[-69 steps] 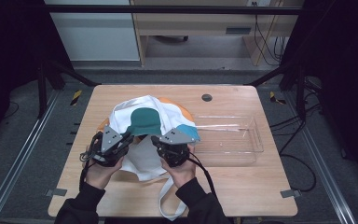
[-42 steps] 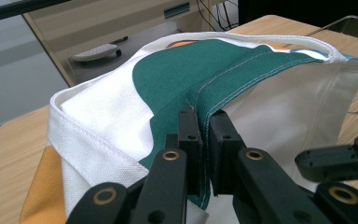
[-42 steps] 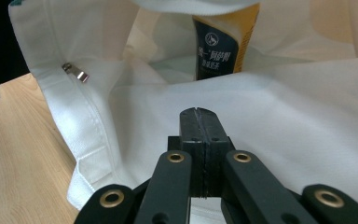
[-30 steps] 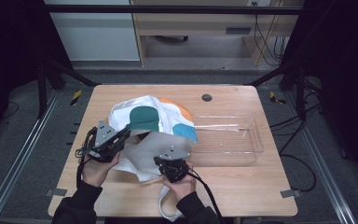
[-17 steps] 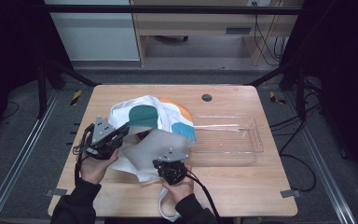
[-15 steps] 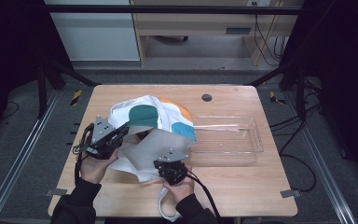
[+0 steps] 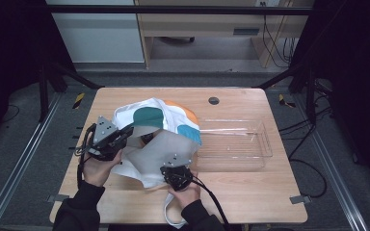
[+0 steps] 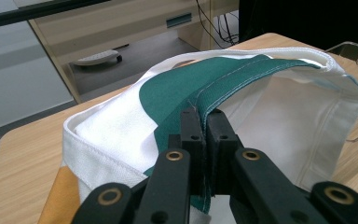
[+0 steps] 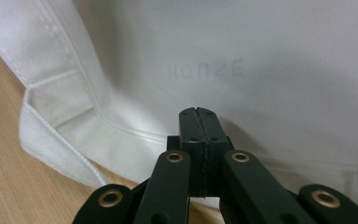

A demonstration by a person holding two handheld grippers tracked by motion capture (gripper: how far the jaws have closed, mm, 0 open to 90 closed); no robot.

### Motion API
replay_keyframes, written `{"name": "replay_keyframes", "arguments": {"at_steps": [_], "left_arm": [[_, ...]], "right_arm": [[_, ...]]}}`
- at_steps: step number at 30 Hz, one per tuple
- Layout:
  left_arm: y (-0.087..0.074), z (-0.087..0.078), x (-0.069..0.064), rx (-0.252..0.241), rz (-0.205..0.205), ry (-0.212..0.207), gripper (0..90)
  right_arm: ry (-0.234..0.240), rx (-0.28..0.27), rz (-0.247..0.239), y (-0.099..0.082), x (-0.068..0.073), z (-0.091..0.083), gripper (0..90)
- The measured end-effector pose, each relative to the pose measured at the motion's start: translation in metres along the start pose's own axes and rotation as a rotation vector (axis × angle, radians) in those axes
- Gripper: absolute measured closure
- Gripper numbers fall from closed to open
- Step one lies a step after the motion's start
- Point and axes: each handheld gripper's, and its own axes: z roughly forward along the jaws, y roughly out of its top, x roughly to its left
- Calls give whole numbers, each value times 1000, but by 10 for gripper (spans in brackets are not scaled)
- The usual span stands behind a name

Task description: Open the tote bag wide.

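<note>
Wood table [image 7: 250, 192]: L tool [image 8: 204, 121] clamps bag [image 7: 164, 144] rim; R tool [image 9: 199, 116] closed, grip unclear.

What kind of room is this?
Probably a lab or workshop for recording tasks: a wooden table inside a dark metal frame, cables trailing on the grey floor, and a cloth bag held by two grippers.

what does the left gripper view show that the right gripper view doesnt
Left gripper view alone: the left gripper shut on the bag's green rim, the bag's mouth held open, a tray corner and furniture beyond the table. Right gripper view alone: faint reversed lettering showing through plain white cloth, and the right gripper with its jaws together against that cloth. Both: the white bag and the wooden table.
</note>
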Motion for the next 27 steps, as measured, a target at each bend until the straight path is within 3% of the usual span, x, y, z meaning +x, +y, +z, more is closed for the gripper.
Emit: {"name": "replay_keyframes", "arguments": {"at_steps": [10,27], "left_arm": [[5,1,4,-11,-9,4,874],[21,5,10,-25,-8,34,877]], "right_arm": [[-13,36,-5,-4,-1,5,900],[-19,37,-4,-6,0,5,900]]}}
